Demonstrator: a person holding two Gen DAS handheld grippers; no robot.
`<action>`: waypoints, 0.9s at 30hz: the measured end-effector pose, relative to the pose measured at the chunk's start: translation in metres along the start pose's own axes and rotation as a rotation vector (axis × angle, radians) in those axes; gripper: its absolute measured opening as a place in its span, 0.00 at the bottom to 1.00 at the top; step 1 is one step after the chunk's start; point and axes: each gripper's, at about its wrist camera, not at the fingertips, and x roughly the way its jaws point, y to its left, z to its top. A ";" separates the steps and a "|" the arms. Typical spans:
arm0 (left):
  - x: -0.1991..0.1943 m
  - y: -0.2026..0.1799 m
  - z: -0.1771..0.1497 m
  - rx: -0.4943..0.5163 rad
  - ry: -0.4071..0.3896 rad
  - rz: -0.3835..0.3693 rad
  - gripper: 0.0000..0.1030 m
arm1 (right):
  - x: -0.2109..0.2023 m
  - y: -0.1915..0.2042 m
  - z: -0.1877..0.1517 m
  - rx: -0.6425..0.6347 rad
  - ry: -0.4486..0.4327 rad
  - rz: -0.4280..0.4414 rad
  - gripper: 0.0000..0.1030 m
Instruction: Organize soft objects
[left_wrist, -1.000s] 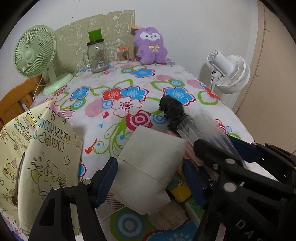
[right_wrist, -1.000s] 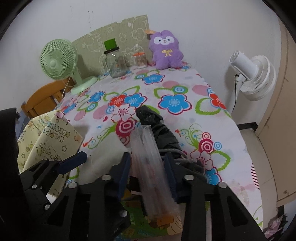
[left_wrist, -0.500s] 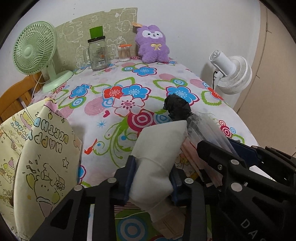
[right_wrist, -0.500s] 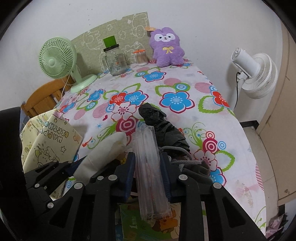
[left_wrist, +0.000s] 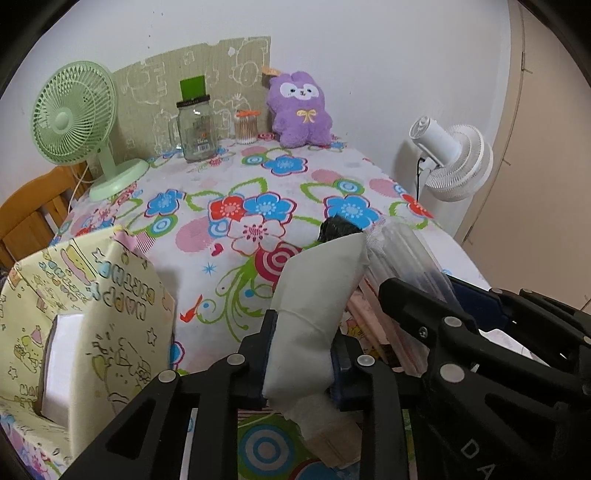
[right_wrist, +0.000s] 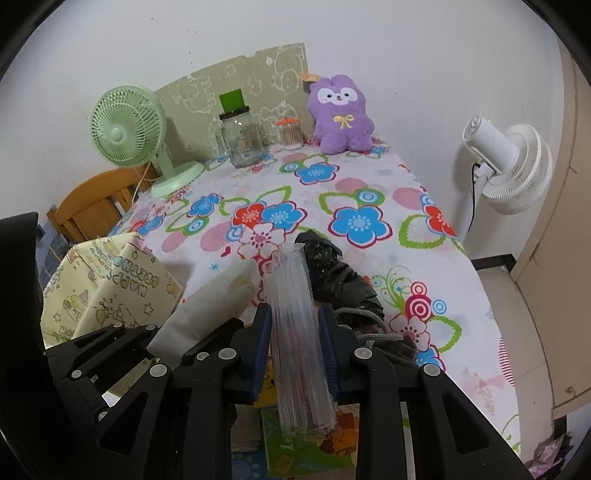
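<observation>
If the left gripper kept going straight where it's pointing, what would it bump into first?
Probably the flowery tablecloth. The left gripper, whose jaws have just been closing, pinches a white soft pack, whose tip would likely touch down first; depth is unclear.

The left gripper (left_wrist: 301, 354) is a black plastic tool with two angular, open-framed arms. Round silver screw heads sit at its joints, and dark blue flat pads line the inner faces of its fingers. The right gripper (right_wrist: 295, 350) has the same build; pale embossed letters "DA" mark its body.
</observation>
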 end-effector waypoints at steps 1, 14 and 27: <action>-0.002 0.000 0.001 0.002 -0.021 0.005 0.22 | -0.003 0.000 0.001 -0.001 -0.006 -0.001 0.28; -0.043 -0.002 0.010 -0.004 -0.089 -0.010 0.22 | -0.042 0.014 0.011 -0.022 -0.086 -0.017 0.28; -0.085 0.004 0.012 -0.012 -0.148 -0.013 0.22 | -0.082 0.035 0.018 -0.052 -0.164 -0.019 0.28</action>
